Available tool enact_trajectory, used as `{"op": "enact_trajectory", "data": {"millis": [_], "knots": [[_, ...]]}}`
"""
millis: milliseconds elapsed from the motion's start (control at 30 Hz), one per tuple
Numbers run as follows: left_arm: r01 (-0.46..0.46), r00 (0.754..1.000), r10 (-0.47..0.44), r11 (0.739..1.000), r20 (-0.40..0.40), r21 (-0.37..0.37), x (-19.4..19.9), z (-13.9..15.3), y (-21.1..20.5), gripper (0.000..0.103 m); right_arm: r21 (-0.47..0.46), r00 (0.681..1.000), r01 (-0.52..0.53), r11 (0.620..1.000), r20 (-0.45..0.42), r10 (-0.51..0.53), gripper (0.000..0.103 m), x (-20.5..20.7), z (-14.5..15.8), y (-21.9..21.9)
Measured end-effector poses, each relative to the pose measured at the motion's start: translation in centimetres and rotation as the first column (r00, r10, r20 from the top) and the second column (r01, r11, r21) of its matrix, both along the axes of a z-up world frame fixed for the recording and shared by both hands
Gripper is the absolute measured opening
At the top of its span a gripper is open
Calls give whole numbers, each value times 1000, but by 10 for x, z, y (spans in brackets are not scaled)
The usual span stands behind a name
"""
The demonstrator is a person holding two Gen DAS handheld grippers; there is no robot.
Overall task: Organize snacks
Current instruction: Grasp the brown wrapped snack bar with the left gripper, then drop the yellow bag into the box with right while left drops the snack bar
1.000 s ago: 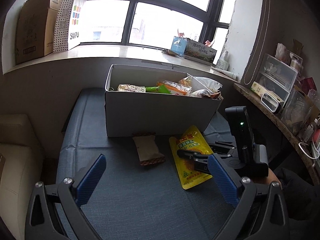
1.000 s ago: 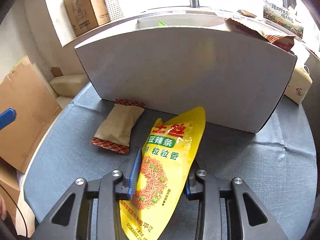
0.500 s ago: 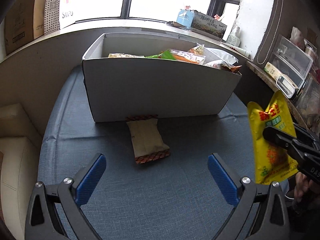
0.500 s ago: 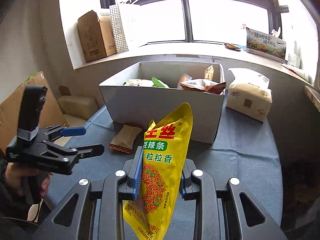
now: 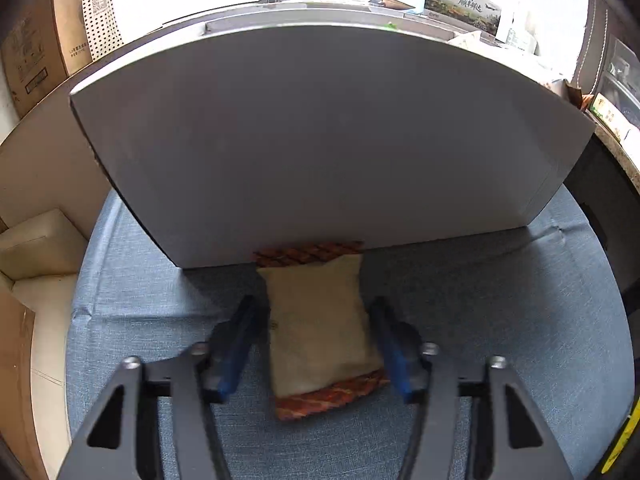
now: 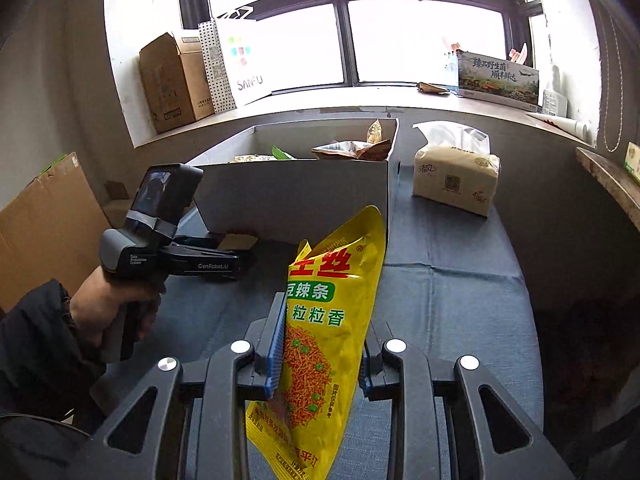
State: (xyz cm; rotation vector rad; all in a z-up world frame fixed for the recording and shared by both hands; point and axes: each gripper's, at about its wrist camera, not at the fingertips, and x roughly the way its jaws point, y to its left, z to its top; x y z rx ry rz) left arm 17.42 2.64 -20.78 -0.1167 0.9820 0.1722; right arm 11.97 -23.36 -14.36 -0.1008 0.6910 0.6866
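A beige snack packet (image 5: pixel 320 328) with red patterned ends lies on the blue cloth, its far end against the white box (image 5: pixel 320 140). My left gripper (image 5: pixel 314 308) points down over it with its jaws closing, and the blue pads touch the packet's two long sides. In the right wrist view my right gripper (image 6: pixel 324 320) is shut on a yellow snack bag (image 6: pixel 332 300), held upright above the table, right of the left gripper (image 6: pixel 240 260). The white box (image 6: pixel 296 196) holds several snack packs.
A tissue pack (image 6: pixel 456 176) stands right of the white box. On the window sill are a cardboard box (image 6: pixel 172 80), a paper bag (image 6: pixel 236 64) and a printed carton (image 6: pixel 496 76). Flat cardboard (image 6: pixel 48 224) leans at the left. A shelf edge (image 6: pixel 608 184) juts at the right.
My left gripper moved forward and down over the beige packet and narrowed from wide open onto its sides. My right gripper lifted the yellow bag off the table and drew back to the right.
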Motion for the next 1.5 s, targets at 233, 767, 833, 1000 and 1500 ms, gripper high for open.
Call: {"op": "enact_trajectory", "data": {"millis": [233,767,833,1000,1500], "knots": [[68,993,-55,990,102,-127,-49,22,11,48,-6,1000,-22,1000,-6,22,31,-5,-4,7],[157,884,-123,987,452,-39,-47,181,35,49,151,994,-50,987,103,34,32,70,86,51],[167,878,-133,985,460,-34,-23,192,39,49,176,996,-29,984,86,14,32,101,99,62],[133,901,-118,991,416,-7,39,192,47,49,135,995,25,991,89,-37,32,164,121,93],[2,925,-6,1000,379,12,67,165,67,103,-10,983,161,987,94,-159,103,219,108,133]]}}
